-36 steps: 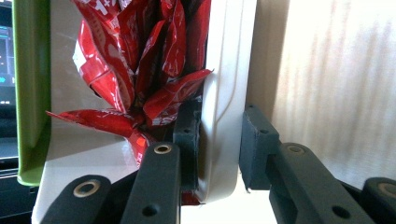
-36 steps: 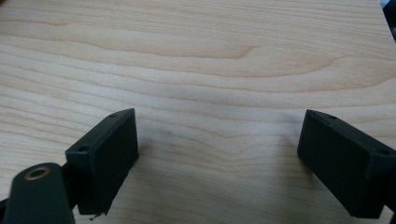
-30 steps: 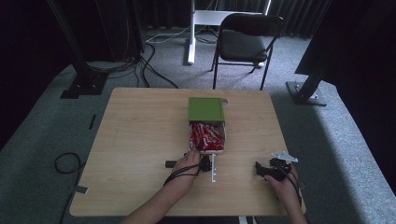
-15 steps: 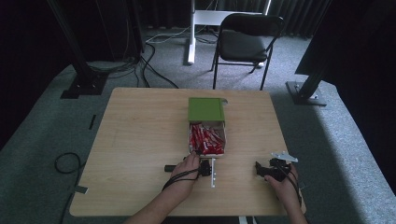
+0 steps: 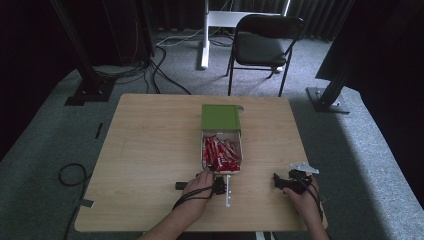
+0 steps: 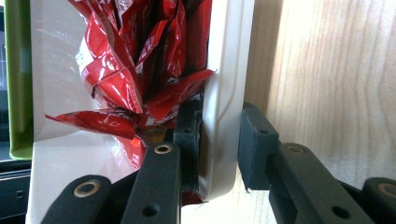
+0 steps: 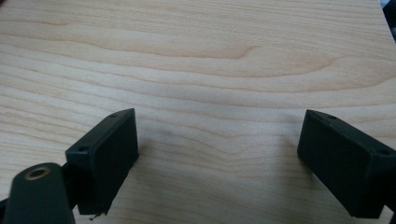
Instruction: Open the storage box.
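Two hand-held black grippers, bare forearms

Left gripper (image 6: pixel 219 140) has black jaws with brass rivets; right gripper (image 5: pixel 280 181) bears a grey three-cornered plate and black cable.

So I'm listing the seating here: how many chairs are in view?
1. A black folding chair stands on the grey carpet beyond the far edge of the wooden table, in the high view. Others may be hidden in the dark surroundings.

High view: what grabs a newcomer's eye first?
The bright red foil packets heaped in the open white plastic box at mid-table, its green lid behind. Next, the left tool clamped on that box's near wall, and the right tool open over bare light wooden table.
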A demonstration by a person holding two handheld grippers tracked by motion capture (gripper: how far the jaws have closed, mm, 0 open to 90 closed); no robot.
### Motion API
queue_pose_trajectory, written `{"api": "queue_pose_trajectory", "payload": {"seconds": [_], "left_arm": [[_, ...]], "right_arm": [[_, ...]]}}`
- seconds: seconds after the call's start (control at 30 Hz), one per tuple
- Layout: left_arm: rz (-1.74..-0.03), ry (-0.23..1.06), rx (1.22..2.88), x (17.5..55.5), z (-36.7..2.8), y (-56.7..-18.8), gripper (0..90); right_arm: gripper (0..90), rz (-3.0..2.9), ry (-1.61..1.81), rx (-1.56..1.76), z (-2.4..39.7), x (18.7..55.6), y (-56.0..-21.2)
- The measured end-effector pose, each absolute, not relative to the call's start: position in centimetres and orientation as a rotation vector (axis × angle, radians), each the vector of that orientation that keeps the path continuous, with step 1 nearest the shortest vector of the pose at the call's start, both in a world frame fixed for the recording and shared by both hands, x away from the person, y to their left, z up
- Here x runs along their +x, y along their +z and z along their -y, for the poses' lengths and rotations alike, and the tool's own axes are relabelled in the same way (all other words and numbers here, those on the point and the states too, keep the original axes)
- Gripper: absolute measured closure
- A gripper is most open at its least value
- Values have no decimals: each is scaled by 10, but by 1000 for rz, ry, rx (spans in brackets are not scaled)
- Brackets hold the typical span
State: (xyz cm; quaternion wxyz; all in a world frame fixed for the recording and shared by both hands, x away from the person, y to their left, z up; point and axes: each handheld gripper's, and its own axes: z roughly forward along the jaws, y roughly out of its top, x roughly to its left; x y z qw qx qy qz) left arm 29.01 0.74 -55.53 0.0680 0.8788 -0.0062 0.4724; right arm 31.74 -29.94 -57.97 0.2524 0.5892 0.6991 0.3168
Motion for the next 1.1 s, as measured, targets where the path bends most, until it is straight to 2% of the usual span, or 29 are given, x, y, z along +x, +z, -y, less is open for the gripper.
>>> {"api": "queue_pose_trajectory", "payload": {"seconds": [0.47, 0.83, 0.97, 1.1], "left_arm": [[8, 1412, 2637, 281, -9, -555, 726], [-40, 1365, 2607, 277, -15, -550, 691], [-93, 1282, 2578, 276, -19, -543, 649], [-166, 1156, 2549, 272, -24, -530, 648]], "right_arm": [[117, -1901, 861, 1602, 299, 317, -580], [117, -1901, 862, 1603, 299, 317, -580], [117, -1901, 862, 1603, 299, 317, -580], [117, -1901, 862, 1602, 299, 317, -580]]}}
